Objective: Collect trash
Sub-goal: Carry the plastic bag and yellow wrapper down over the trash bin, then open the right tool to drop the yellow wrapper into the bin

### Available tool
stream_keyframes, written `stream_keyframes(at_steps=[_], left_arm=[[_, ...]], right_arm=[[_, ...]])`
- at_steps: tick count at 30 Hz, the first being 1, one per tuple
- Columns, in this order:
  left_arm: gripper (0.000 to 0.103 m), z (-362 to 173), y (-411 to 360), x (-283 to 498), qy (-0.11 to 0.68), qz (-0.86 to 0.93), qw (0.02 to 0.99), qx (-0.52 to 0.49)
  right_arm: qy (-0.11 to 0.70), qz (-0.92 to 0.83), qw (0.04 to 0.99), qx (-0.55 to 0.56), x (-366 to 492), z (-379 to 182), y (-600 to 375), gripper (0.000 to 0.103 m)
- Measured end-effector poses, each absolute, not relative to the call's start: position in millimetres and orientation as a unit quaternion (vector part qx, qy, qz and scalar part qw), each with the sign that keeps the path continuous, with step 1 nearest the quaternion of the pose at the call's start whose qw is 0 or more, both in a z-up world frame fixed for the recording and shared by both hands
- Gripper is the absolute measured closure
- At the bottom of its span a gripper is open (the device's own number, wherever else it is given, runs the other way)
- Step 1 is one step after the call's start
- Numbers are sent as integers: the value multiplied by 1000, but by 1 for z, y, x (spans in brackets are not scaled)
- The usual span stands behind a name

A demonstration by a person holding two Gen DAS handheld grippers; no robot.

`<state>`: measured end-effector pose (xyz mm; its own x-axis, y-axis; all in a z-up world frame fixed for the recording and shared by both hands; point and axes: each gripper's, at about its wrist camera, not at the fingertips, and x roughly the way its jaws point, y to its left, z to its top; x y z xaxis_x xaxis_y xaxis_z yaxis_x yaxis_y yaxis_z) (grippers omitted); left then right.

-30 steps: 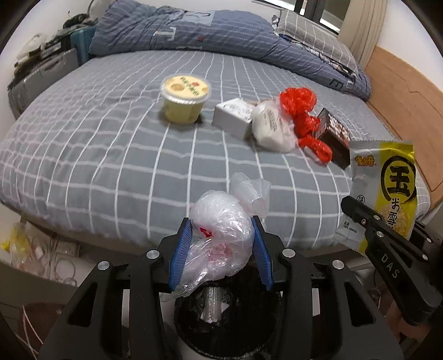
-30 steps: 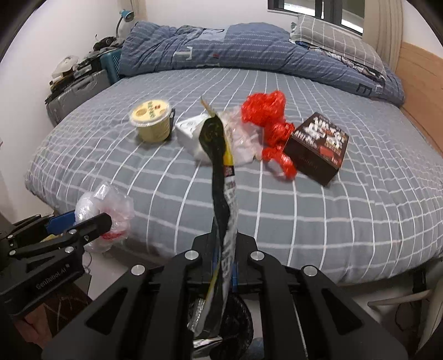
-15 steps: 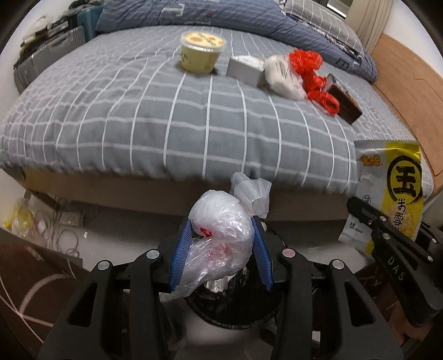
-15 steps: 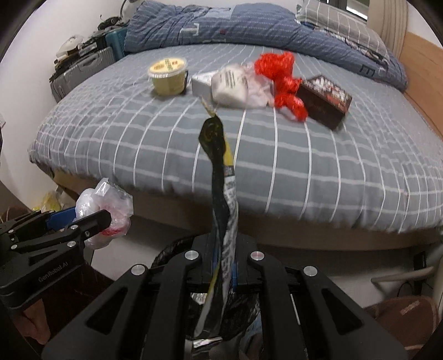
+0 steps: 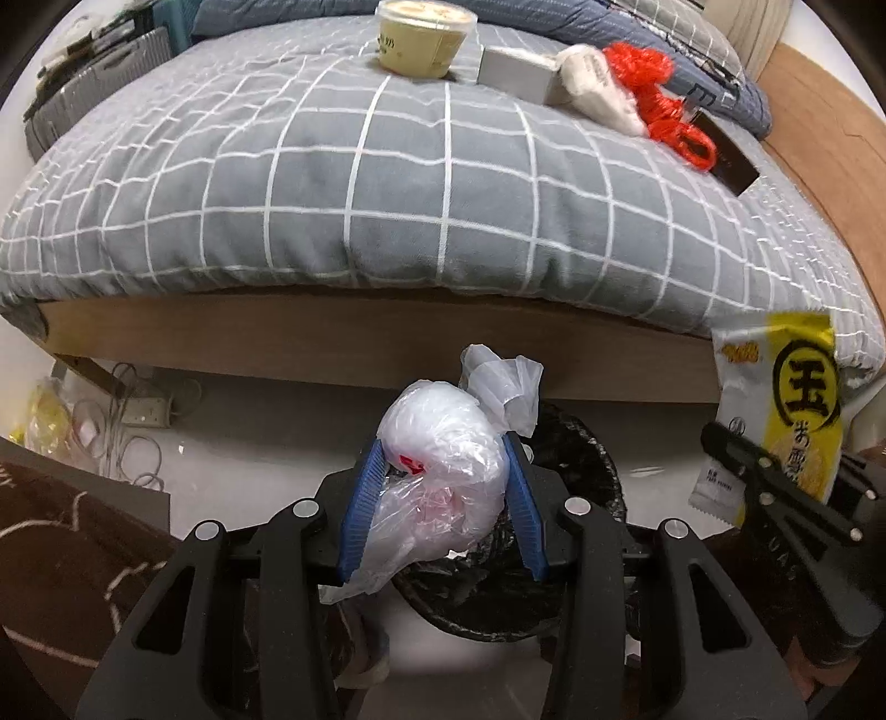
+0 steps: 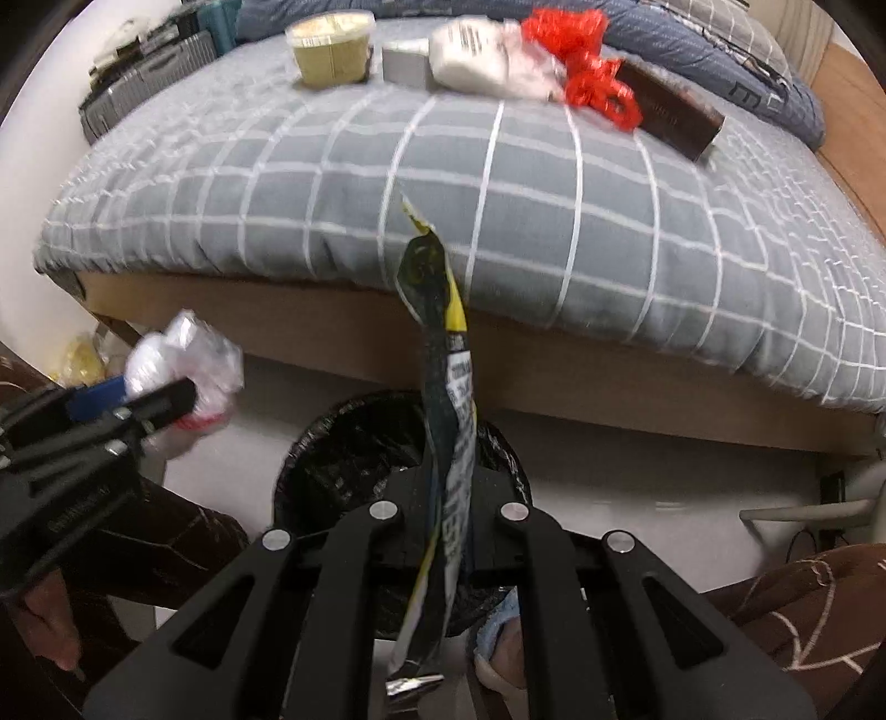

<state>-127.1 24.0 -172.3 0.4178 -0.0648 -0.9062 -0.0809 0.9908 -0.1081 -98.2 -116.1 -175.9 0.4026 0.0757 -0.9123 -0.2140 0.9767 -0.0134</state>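
Trash sits in both grippers above a black-lined bin [image 5: 576, 459] that stands on the pale floor just in front of the bed [image 5: 387, 183]. The left gripper [image 5: 443, 498] is clamped on a crumpled clear plastic bag [image 5: 443, 459], its blue pads [image 5: 360, 515] pressing the bundle from both sides; a knotted tuft of the bag sticks up at the far end and a loose tail hangs down toward the near side. In the left wrist view the bin's rim shows directly beneath and to the right of this bag. The right gripper [image 6: 451, 531] is closed tight on a yellow snack wrapper [image 6: 443, 354], seen edge-on in its own view as a thin upright strip, and face-on at the right edge of the left wrist view, where black characters in a ring show on its yellow front. The wrapper hangs over the bin's opening in the right wrist view.

On the grey checked bedcover, at the far side, more items lie in a row: a yellow lidded cup [image 5: 423, 36] at the left, a small grey box [image 5: 515, 72] beside it, a white bundle [image 5: 595, 97] touching the box, a red plastic bag [image 5: 659, 99] against the bundle, and a dark brown box [image 5: 725, 158] at the right. Cables and a power strip [image 5: 144, 412] lie on the floor under the bed's left end.
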Motion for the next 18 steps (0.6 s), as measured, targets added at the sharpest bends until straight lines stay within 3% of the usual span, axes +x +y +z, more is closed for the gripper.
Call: stream_keyframes(at_steps=[18], left_arm=[[60,-251,23,-87,579,25,812,-66]], right_arm=[[612,89,783,-58,-67,-255,-108,97]])
